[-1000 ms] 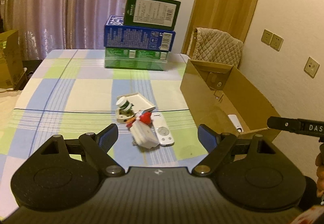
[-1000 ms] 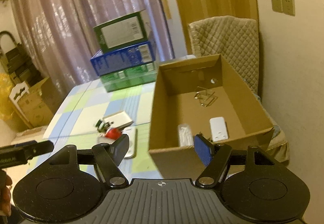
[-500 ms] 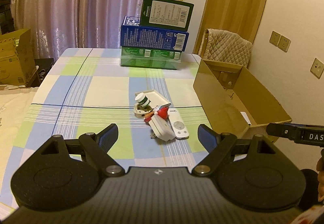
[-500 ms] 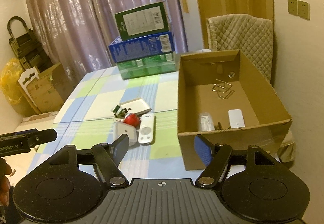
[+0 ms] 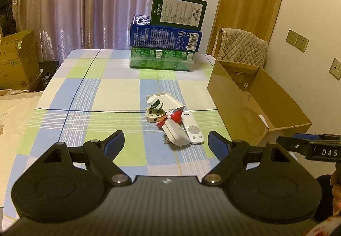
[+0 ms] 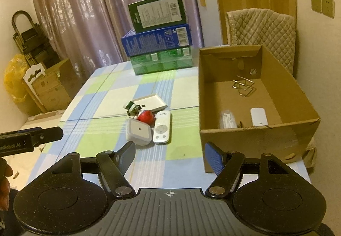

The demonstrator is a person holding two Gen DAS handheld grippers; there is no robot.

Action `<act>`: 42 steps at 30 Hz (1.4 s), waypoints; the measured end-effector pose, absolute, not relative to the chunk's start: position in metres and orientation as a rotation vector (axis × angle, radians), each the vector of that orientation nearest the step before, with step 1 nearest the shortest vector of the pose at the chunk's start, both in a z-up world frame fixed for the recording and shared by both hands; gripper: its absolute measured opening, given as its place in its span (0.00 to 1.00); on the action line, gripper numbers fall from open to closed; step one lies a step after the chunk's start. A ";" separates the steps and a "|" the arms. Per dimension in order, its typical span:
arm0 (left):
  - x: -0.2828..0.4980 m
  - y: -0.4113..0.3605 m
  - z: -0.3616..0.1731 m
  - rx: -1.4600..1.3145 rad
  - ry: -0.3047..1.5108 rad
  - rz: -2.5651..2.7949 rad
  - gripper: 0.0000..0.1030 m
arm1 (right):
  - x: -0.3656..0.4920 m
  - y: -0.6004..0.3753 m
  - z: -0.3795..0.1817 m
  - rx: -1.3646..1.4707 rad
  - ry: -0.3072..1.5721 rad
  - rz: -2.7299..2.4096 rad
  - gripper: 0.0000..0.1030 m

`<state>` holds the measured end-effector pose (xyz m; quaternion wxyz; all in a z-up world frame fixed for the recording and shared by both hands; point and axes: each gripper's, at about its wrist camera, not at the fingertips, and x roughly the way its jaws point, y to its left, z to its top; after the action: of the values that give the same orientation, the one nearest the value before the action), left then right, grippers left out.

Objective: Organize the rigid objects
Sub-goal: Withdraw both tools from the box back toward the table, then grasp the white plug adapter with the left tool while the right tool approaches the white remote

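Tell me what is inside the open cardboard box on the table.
In the cardboard box: a bent wire piece near the back, a flat white device, and a clear plastic item. The near wall hides the floor strip just behind it.

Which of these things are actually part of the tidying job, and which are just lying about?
Part of the job:
white remote
white plug adapter
red toy
small bottle
white tray
cardboard box

Just lying about:
stacked boxes
quilted chair
curtain
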<state>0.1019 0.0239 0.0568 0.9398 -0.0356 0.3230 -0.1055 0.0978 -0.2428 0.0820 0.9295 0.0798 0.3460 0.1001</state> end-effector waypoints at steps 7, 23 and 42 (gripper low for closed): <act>0.113 0.028 0.049 -0.045 0.672 -0.211 0.80 | 0.105 -0.229 0.071 0.149 0.719 0.246 0.67; 0.165 0.010 -0.003 0.029 0.748 -0.310 0.80 | 0.132 -0.206 0.001 0.144 0.794 0.298 0.65; 0.257 -0.020 -0.084 -0.061 0.884 -0.397 0.44 | 0.169 -0.194 -0.056 0.089 0.840 0.289 0.47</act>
<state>0.2567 -0.0205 -0.0841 0.8843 -0.0292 0.4250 -0.1910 0.1687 -0.1943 -0.0558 0.9021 0.0430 0.4060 0.1396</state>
